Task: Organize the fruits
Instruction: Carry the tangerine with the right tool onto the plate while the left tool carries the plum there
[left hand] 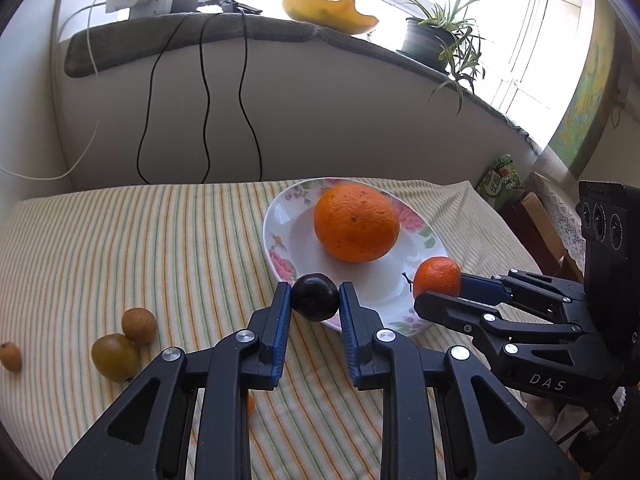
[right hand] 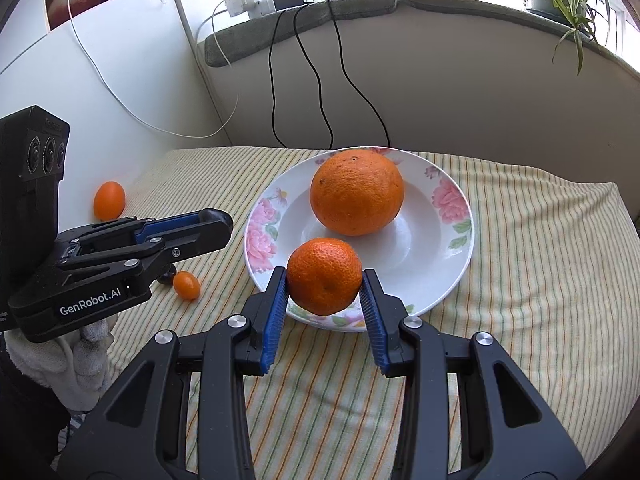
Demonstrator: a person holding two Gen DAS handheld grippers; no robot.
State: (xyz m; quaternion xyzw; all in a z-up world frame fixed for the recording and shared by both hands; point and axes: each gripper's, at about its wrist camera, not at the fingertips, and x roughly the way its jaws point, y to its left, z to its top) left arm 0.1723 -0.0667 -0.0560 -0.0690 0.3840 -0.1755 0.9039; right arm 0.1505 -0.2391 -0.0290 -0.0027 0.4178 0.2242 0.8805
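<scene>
Nearest us, our left gripper (left hand: pixel 315 298) is clamped on a dark plum (left hand: pixel 315 297) at the near rim of the floral plate (left hand: pixel 280 216). Our right gripper (right hand: pixel 324 280) pinches a mandarin (right hand: pixel 324 276) over the plate's near edge. Beyond them a large orange (left hand: pixel 356 222) sits in the plate on the striped cloth (left hand: pixel 140 240). Off to the left lie a green fruit (left hand: pixel 115 357), a brown fruit (left hand: pixel 139 325) touching it, and two kumquats (right hand: pixel 186 285). A potted plant (left hand: pixel 436 36) stands on the sill behind.
</scene>
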